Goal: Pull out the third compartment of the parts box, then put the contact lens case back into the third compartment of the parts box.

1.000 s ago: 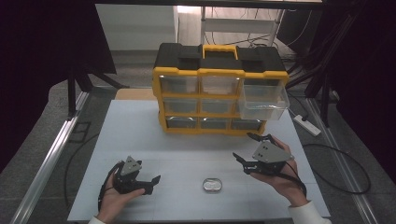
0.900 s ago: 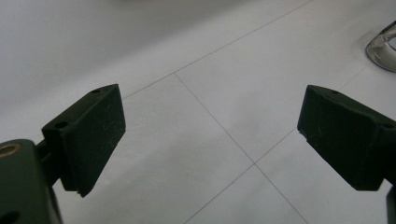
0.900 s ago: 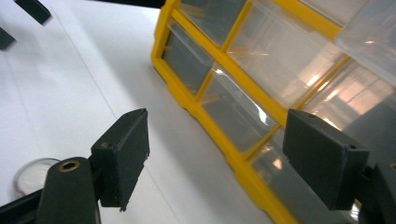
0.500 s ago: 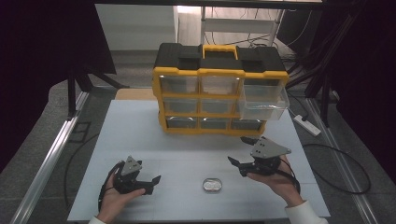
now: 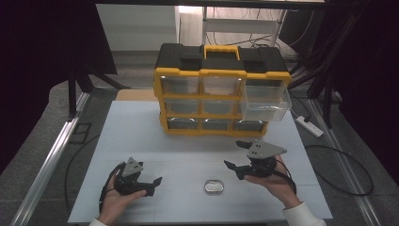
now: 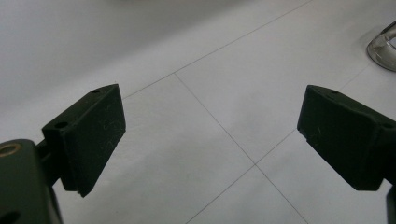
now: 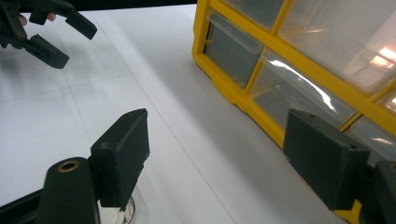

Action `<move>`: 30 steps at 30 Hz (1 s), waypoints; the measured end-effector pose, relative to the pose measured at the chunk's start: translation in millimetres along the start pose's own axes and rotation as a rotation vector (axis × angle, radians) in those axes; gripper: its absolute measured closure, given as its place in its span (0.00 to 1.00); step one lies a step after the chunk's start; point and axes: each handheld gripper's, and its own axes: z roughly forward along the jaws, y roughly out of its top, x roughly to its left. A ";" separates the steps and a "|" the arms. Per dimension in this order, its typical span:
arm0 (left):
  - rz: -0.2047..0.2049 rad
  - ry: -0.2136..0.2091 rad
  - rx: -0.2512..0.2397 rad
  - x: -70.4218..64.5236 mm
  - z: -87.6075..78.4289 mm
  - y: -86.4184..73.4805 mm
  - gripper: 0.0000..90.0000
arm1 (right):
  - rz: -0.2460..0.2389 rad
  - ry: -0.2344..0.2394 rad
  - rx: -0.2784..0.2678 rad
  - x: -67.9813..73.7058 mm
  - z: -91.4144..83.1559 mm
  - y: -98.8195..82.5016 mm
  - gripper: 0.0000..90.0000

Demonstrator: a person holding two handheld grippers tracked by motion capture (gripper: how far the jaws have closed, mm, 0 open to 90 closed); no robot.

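One small, shiny oval metal piece (image 5: 214, 187) lies flat on the white table (image 5: 141, 136), btwn both grippers, touching neither. Right gripper (image 5: 241, 157) jaws wide, empty, just beside it; left gripper (image 5: 153, 186) jaws wide, empty too. Risk: piece is low & prob. slick, so closing jaws could skid it away. Yellow-black drawer cabinet (image 5: 221, 89) w/ one clear drawer (image 5: 266, 101) pulled out: no readable label.

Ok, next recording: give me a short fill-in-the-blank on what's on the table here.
1. The organizer has a frame coloured ____.
2. Its pulled-out drawer sits in the ____ row.
3. The small clear dish lies between the two ____.
4. The right gripper has its jaws ____.

Missing words: yellow; top; grippers; open
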 end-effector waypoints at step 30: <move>-0.011 -0.002 -0.033 1.1 -4.7 1.0 0.09 | -0.032 0.117 0.083 12.8 35.7 -3.8 0.25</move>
